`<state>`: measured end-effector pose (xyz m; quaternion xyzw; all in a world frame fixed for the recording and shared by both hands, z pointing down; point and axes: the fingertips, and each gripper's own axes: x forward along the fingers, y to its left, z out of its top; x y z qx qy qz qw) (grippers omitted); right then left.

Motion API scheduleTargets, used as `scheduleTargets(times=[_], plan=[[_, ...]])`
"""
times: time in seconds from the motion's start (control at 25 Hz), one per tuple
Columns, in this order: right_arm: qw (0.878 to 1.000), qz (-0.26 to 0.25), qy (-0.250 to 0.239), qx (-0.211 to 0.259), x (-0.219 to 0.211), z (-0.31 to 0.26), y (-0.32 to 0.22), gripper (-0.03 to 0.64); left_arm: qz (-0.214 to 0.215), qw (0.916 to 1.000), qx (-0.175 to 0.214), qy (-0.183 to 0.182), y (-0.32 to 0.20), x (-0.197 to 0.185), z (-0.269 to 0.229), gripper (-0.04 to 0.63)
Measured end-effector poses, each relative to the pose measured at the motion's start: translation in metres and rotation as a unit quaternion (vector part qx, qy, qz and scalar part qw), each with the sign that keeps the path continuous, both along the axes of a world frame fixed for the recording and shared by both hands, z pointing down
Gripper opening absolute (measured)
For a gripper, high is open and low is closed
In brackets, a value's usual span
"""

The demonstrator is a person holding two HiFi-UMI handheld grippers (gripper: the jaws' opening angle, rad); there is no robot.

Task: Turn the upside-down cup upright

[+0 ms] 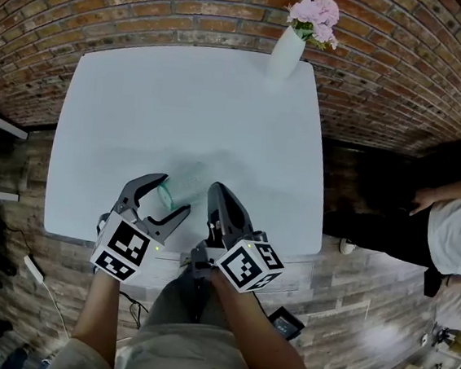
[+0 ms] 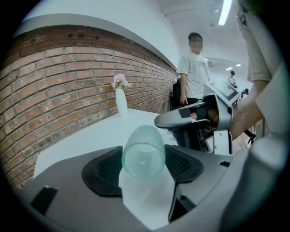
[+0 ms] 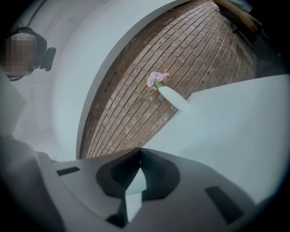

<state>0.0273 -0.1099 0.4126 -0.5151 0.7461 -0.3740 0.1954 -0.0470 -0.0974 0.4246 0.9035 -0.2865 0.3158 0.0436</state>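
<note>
My left claw's (image 2: 143, 157) ribbed, matt black pads (image 2: 103, 174) are pressing a translucent green cup (image 2: 143, 149), dimpled and faintly glossy; the table (image 2: 93, 136) is showing a smooth matt white top, the wall (image 2: 59, 86) rough red brick.

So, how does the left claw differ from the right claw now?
The left claw grips a tilted teal textured cup; the right claw holds nothing. The left claw's jaws stand apart, on the cup's sides; the right claw's jaws are closed together. Both are gray and sit at the white table's near edge.
</note>
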Motion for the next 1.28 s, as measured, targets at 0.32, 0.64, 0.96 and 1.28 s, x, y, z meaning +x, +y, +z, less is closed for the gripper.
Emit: scheduleTargets(times=[0.32, 0.64, 0.96, 1.28], plan=[[1.000, -0.003, 0.008, -0.016, 0.000, 0.010, 0.005, 0.009, 0.023, 0.9992, -0.013, -0.030, 0.007, 0.005, 0.007, 0.293], [0.999, -0.002, 0.018, -0.036, 0.005, 0.026, 0.012, 0.009, 0.043, 0.9974, -0.027, -0.051, 0.014, 0.012, 0.013, 0.291], [0.998, 0.000, 0.019, -0.064, 0.007, 0.045, 0.018, 0.009, 0.068, 0.9926, -0.055, -0.084, 0.018, 0.017, 0.025, 0.290], [0.996, -0.001, 0.024, -0.087, 0.010, 0.061, 0.022, 0.009, 0.094, 0.9875, -0.076, -0.101, 0.020, 0.031, 0.031, 0.287]])
